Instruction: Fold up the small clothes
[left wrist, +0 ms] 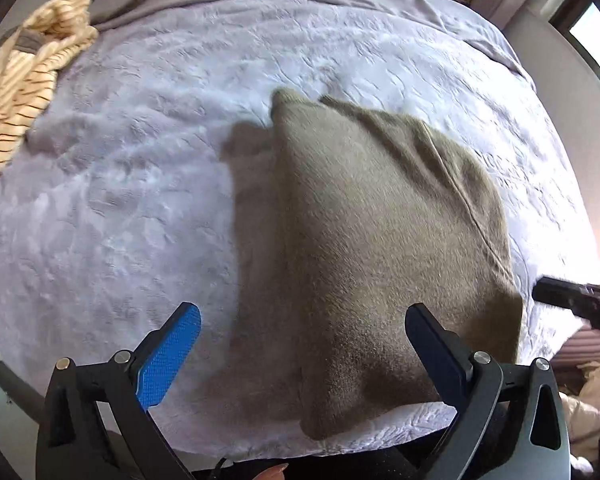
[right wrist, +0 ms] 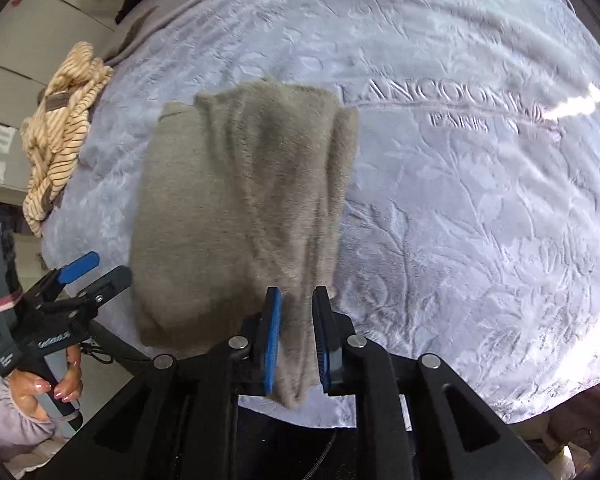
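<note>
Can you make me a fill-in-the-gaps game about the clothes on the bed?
1. The right gripper has a fold of the ____ garment between its blue pads.
2. The left gripper is wide ____ and holds nothing.
3. The crumpled garment near the blanket's edge has a ____ pattern.

Missing words: grey; open; striped

Daylight comes from a window (left wrist: 592,36) at the right; a glare streak (right wrist: 572,106) burns out on the blanket (right wrist: 460,220); the grey cloth (left wrist: 360,220) throws a soft shadow to its left; both views bulge, darken at the rims, and smear with slight motion blur.
</note>
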The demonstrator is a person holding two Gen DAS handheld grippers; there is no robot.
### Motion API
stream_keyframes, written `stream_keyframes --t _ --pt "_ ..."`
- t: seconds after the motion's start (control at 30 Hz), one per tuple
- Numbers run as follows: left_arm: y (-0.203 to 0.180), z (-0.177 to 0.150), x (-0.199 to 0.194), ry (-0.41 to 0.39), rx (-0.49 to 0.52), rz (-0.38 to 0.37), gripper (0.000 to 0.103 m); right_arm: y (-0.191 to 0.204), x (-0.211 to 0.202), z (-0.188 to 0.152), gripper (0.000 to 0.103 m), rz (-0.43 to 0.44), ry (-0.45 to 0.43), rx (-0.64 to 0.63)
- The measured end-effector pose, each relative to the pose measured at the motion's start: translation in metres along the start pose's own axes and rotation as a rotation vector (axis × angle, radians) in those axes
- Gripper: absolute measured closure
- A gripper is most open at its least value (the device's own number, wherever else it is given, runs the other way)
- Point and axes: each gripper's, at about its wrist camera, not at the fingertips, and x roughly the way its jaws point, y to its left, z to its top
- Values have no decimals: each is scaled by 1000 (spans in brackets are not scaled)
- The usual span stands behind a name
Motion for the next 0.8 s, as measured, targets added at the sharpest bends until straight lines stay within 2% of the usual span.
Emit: stream_keyframes --t 0.07,0.13,0.2,0.27,0.3,0.33,0.4,0.47,0.53,0.7,0.8 --pt "1 1 -11 -51 -9 -4 1 11 4 -3 68 19 12 -16" --pt "3 5 -16 -53 -14 -34 1 14 19 -8 67 23 52 -22" --pt "5 7 -18 -24 -25 -61 1 7 41 -17 67 -36 115 -24" --pt "5 7 -24 -27 -25 -56 1 -11 57 -30 65 -116 177 24" --pt "4 7 -27 -26 -26 -48 1 -23 57 -36 62 -105 192 83" --pt "5 7 -31 -20 -28 -48 1 -35 48 -43 59 -53 177 155" --pt "4 6 -35 -14 -37 -58 1 -40 27 -46 54 -33 131 173" --pt "2 7 -39 -4 -37 -40 1 -38 5 -43 32 -65 84 148" --pt "-3 8 -44 -4 -22 -34 1 -32 -19 -34 23 -68 22 130" --pt "-13 13 -57 -7 6 3 1 -9 -64 -10 19 -46 -103 116" --pt "-17 13 -63 -9 12 17 1 10 -73 1 18 -42 -136 89"
